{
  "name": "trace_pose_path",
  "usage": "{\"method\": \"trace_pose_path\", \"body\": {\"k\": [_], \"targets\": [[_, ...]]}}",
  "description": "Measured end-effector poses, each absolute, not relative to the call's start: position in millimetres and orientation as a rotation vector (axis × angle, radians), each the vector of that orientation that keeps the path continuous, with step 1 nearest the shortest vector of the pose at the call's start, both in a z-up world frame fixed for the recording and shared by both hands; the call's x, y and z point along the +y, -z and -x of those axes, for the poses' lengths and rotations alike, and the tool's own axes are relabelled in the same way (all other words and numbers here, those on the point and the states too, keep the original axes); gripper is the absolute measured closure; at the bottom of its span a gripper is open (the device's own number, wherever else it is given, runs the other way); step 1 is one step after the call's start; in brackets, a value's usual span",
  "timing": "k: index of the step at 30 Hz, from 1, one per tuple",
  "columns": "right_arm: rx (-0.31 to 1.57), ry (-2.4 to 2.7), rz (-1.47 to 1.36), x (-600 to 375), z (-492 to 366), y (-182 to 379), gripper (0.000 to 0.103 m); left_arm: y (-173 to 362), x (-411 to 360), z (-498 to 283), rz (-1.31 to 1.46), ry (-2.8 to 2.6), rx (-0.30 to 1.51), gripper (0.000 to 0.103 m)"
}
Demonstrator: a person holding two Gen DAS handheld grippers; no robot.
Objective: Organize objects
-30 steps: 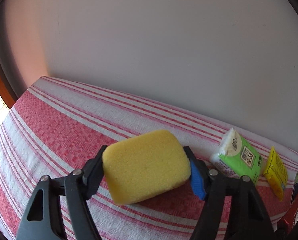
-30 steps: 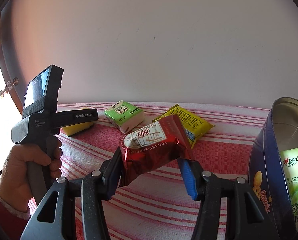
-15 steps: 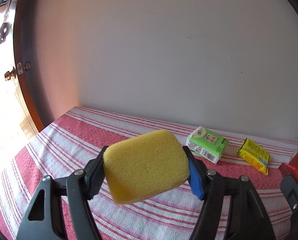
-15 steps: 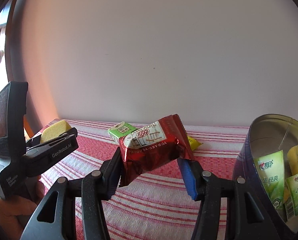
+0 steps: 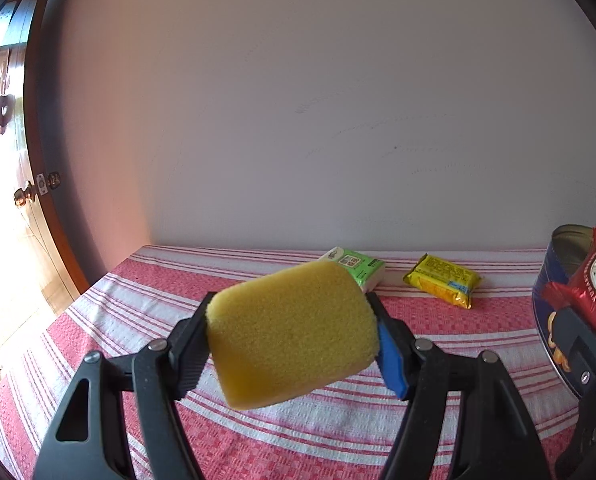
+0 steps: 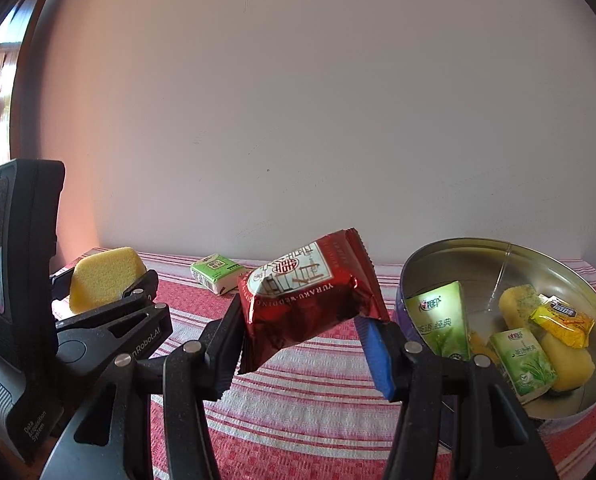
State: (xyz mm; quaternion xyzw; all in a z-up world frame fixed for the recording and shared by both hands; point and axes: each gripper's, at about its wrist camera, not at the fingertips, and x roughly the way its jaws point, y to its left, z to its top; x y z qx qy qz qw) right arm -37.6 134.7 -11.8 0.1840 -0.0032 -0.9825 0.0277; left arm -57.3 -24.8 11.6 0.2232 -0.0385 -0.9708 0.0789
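1. The yellow sponge [image 5: 292, 334] is clamped in the left tongs [image 5: 292, 340], held clear above the striped desk [image 5: 138, 312].
2. The red snack packet [image 6: 310, 300] is clamped in the right tongs [image 6: 304, 344], just beside the round tin [image 6: 426, 264].
3. Since a second ago both hands have swung toward the tin; it now shows its contents.
4. Judgement: drop-off is next; green tissue pack [image 5: 356, 266] and yellow packet [image 5: 444, 286] remain on the desk.

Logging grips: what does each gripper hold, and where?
Left gripper: yellow sponge, by its short ends. Right gripper: red snack packet, by its side edges.
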Motion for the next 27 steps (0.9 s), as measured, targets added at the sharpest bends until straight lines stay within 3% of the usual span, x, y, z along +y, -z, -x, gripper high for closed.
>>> {"method": "trace_pose_path", "body": {"k": [27], "targets": [[0.021, 3.076, -0.531, 181, 15, 24, 0.046, -14, -15, 35, -0.601, 2.959, -0.089, 0.032]]}}
